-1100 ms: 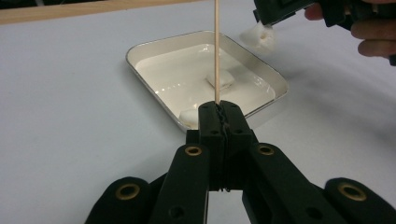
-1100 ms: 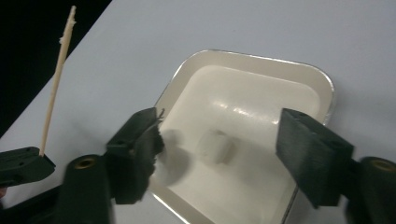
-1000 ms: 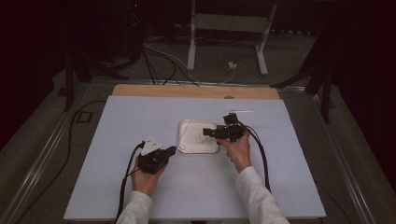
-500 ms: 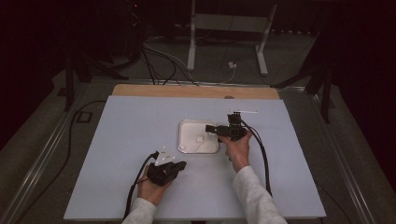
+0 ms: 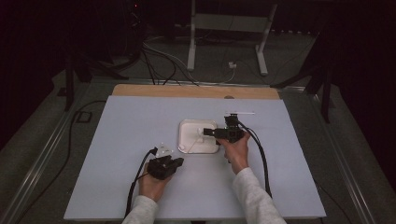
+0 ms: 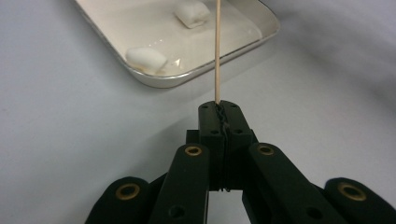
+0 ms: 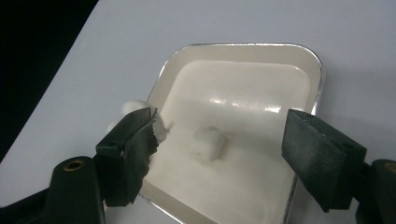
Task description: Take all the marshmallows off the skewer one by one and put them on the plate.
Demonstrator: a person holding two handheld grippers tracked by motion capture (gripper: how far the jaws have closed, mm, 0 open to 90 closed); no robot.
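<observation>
Two soft white marshmallows [image 6: 145, 59] in glossy tray [image 6: 243, 46]; left hand-held gripper [image 6: 220, 112] clamps thin wooden skewer [image 6: 217, 46]; right hand-held gripper [image 7: 219, 154] wide.

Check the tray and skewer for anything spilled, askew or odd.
Nothing stands out. Two white marshmallows lie inside the cream tray; the thin wooden skewer runs straight from the shut left gripper. The right gripper hangs open above.

Three views, one shared tray

The table [image 5: 116, 140] is seen from above, facing twelve o'clock. The tray [image 5: 187, 128] is viewed closely along each gripper's jaws, toward twelve in the left gripper view [image 6: 154, 79] and in the right gripper view [image 7: 299, 74].
</observation>
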